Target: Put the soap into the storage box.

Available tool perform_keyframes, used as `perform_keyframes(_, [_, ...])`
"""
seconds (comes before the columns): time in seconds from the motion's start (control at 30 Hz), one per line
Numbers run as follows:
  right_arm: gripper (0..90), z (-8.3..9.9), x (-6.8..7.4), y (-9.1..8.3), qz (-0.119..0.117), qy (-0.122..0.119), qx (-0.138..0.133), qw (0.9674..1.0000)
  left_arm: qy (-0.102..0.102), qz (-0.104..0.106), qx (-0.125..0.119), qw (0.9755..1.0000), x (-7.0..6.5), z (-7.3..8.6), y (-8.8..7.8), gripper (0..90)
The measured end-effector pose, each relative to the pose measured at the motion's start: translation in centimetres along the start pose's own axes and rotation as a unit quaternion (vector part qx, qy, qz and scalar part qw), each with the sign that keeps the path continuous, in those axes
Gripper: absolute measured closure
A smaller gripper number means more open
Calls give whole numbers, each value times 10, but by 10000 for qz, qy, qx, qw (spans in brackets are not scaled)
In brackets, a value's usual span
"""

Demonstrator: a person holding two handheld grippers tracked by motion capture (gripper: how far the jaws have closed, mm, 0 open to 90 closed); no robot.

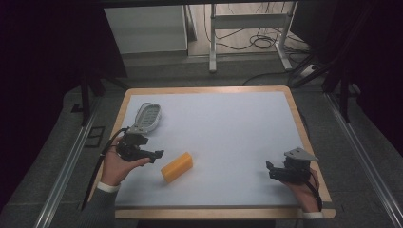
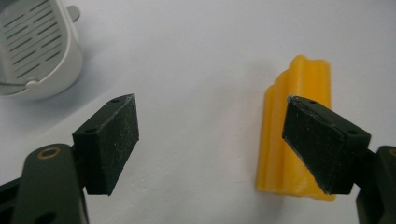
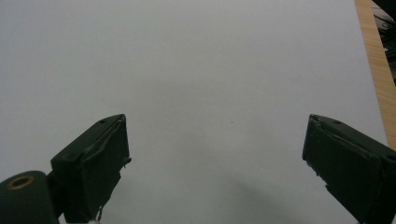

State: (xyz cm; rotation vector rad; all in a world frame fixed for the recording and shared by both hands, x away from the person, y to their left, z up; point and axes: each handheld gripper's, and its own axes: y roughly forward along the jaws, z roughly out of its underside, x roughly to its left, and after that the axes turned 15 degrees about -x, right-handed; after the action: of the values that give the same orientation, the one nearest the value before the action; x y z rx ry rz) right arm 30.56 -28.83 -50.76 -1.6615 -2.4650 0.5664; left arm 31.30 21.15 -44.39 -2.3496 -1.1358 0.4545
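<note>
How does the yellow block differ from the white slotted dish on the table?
The yellow block is a solid ridged bar, while the white slotted dish is a hollow oval with rows of slits. The yellow block lies nearer the person's side, just ahead of the left tongs, while the white slotted dish sits farther back, by the table's left edge. Both rest flat on the white table surface, and neither is gripped.

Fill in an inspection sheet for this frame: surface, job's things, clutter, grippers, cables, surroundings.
Surface: white mat on a wood-edged table.
Job's things: yellow ridged block lying flat near the left gripper; white slotted basket at the mat's left edge.
Clutter: nothing seen.
Grippers: left gripper open, one of its fingers in front of the block, not gripping; right gripper open over bare mat.
Cables: black cable trailing from the left gripper; loose cables on the floor beyond.
Surroundings: metal frame legs, dark curtains.
</note>
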Motion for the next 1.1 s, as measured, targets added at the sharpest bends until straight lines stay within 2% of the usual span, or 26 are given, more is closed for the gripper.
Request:
perform_keyframes(0.37, [72,1,1,0,-29,-35,8,10000,132,101,101,9998,-12,-6,10,185])
perform_keyframes(0.67, [72,2,0,1,22,-33,38,10000,279,292,209,9990,-26,-11,25,183])
perform_keyframes(0.93, [72,2,-1,0,38,-49,45,10000,284,399,270,9984,-33,-11,35,183])
perform_keyframes(1.1, [72,3,-1,0,51,-56,43,10000,316,497,356,9976,-42,-8,43,183])
